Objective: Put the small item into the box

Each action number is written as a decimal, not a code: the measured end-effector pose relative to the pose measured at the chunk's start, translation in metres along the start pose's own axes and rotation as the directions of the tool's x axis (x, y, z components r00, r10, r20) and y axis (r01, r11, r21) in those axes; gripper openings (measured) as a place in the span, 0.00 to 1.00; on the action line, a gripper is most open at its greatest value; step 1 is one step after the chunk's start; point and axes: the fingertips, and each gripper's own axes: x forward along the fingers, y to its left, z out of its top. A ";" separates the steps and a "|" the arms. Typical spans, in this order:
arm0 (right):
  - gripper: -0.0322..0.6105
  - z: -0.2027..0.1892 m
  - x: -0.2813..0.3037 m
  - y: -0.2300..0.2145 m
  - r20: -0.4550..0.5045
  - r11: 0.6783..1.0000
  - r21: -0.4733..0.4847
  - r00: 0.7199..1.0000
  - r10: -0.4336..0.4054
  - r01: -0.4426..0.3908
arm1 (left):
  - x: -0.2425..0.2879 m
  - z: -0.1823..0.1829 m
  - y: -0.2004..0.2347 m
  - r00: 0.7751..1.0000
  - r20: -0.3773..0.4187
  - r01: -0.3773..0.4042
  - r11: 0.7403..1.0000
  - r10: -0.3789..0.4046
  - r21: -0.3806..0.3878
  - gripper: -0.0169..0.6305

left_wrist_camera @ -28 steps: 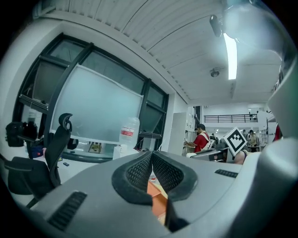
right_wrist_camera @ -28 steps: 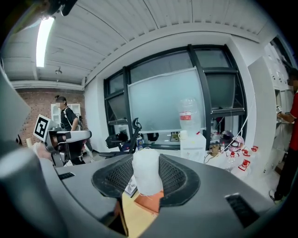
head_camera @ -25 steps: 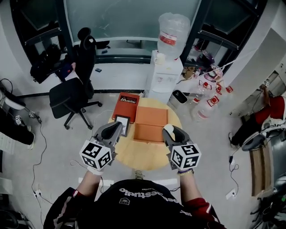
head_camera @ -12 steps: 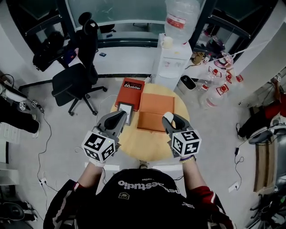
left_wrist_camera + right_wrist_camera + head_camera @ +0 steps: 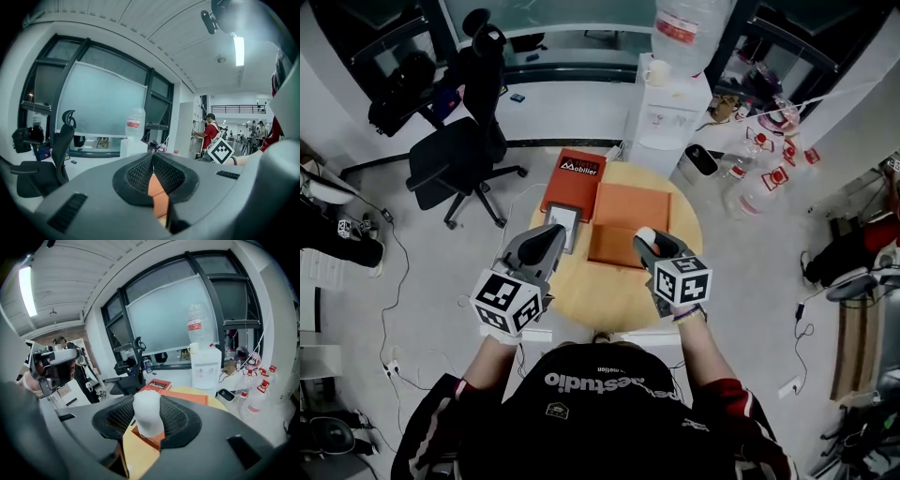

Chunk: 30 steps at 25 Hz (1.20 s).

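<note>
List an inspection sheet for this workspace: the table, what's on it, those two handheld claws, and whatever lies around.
Surface: round wooden table, level.
Job's things: orange box lies open on the table's far half; small white item is not yet in it.
Clutter: red printed box and dark-framed flat item, left of the orange box.
Grippers: left gripper shut, empty; right gripper clamped on the white item, near the box's front edge.
Cables: loose cable on the floor, left.
Surroundings: water dispenser, office chair, bottles on the floor.
</note>
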 end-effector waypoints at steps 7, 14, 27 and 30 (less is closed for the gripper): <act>0.34 -0.030 0.038 -0.016 -0.065 0.999 0.045 0.998 0.006 -0.003 | 0.012 -0.013 0.006 0.999 -0.036 0.007 1.000 -0.006 0.009 0.05; 0.34 -0.072 0.076 -0.036 -0.176 0.998 0.061 0.984 -0.018 0.029 | 0.028 -0.030 0.010 0.997 -0.071 0.019 1.000 -0.018 0.002 0.05; 0.35 -0.121 0.130 -0.047 -0.327 1.000 -0.016 0.945 -0.003 -0.002 | 0.034 -0.046 0.027 0.994 -0.109 -0.023 1.000 0.022 -0.013 0.05; 0.35 -0.132 0.141 -0.048 -0.360 0.999 -0.035 0.933 -0.011 -0.002 | 0.030 -0.050 0.035 0.992 -0.117 -0.043 0.999 0.041 -0.018 0.05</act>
